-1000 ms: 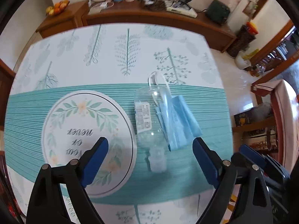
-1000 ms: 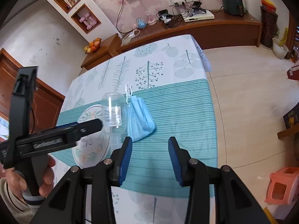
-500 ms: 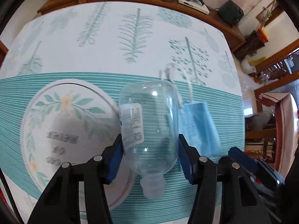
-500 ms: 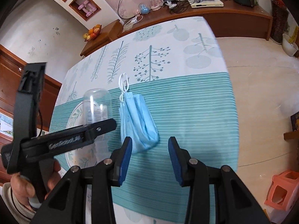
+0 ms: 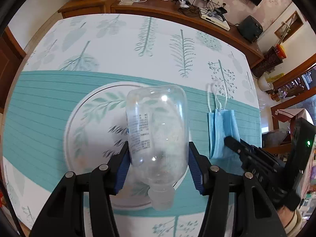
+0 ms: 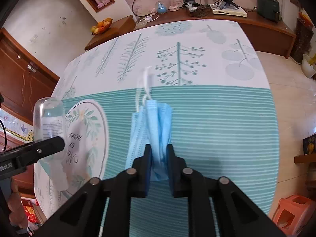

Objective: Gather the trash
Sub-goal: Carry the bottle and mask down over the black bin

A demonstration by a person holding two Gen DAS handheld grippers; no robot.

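So the left gripper (image 5: 159, 162) has its blue-padded fingers (image 5: 123, 167) squeezed onto the sides of a clear plastic bottle with a white printed label (image 5: 158, 136). The bottle points base-away, with its stubby neck and cap toward the camera, over the round leaf-wreath print on the teal-and-white patterned tablecloth (image 5: 49, 102). From the right wrist view it looks lifted off the cloth, tilted, though I can't tell for sure how high.

The right gripper (image 6: 159, 158) is nearly closed, pinching the near end of a folded light-blue disposable face mask (image 6: 151, 126). The mask lies on the teal striped band of the cloth, with its white ear loops (image 6: 145, 86) trailing away toward the tree prints. In the left wrist view the mask (image 5: 221, 132) sits just to the right of the bottle, not touching it.
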